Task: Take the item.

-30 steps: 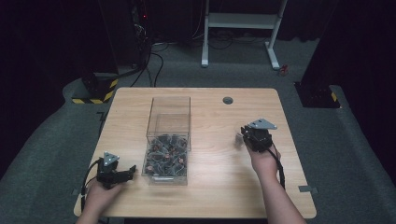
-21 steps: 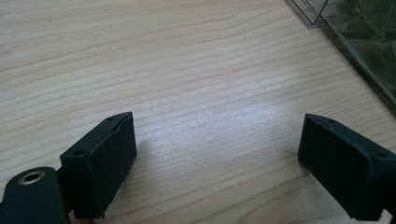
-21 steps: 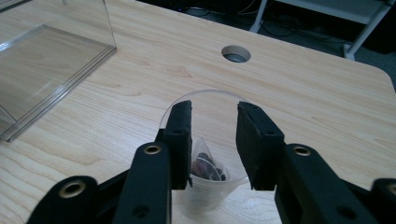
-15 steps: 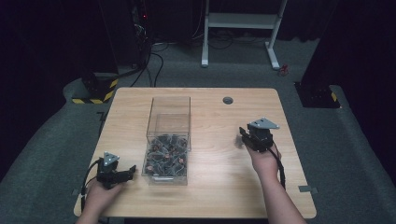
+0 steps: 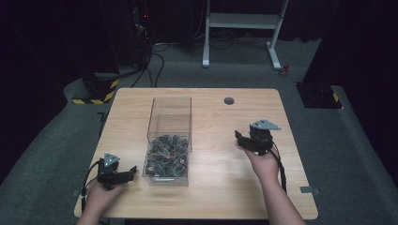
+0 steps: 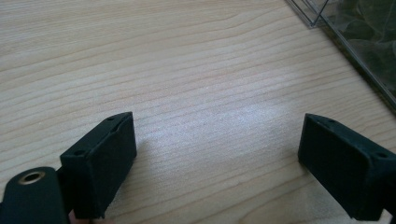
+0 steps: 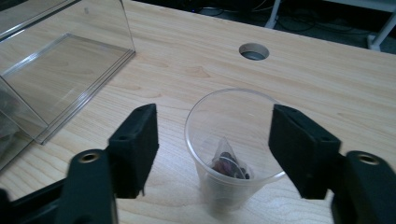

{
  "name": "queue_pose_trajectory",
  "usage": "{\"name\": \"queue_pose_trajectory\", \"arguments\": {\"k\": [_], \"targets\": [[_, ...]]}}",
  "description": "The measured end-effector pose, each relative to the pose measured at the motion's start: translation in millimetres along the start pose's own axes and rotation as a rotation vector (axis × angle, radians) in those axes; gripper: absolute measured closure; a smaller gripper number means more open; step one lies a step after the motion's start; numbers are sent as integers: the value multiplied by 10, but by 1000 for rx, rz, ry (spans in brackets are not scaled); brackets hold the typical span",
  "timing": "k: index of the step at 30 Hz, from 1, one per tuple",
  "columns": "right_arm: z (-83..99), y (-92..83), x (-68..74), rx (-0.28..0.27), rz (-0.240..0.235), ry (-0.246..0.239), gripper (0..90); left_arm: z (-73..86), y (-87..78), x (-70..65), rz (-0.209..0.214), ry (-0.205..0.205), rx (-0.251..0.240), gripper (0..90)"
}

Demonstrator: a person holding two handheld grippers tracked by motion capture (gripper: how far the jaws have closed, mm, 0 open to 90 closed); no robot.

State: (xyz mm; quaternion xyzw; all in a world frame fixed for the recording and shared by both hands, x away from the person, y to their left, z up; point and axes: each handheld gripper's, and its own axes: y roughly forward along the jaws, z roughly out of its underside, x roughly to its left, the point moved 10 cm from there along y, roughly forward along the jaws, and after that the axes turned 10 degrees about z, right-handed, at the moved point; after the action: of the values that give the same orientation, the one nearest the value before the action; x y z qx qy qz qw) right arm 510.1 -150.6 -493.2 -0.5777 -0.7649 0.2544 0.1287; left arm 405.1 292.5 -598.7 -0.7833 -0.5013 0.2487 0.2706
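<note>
Set down upright toward the table's (image 5: 206,192) right edge, a clear cup (image 7: 233,149) holding one small packet, right gripper (image 7: 212,149) just opening, jaws apart either side, left gripper (image 6: 217,163) wide, empty near the front-left corner; many packets left in the box (image 5: 168,157).

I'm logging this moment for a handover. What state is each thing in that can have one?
Clear plastic cup: upright, small packet inside, standing free between the right gripper's jaws.
Clear plastic box: open-topped, near compartment full of dark packets, far compartment empty.
Right gripper: open, jaws just widened.
Left gripper: open over bare wooden table.
</note>
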Motion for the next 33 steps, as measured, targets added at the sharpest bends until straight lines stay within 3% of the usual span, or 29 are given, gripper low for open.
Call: {"name": "queue_pose_trajectory", "arguments": {"k": [8, 33], "targets": [[105, -47, 8, 9, -7, 28, 156, 0, 0, 0, 0, 0, 0, 117], [823, -414, -104, 21, -4, 35, 113, 0, 0, 0, 0, 0, 0, 117]]}}
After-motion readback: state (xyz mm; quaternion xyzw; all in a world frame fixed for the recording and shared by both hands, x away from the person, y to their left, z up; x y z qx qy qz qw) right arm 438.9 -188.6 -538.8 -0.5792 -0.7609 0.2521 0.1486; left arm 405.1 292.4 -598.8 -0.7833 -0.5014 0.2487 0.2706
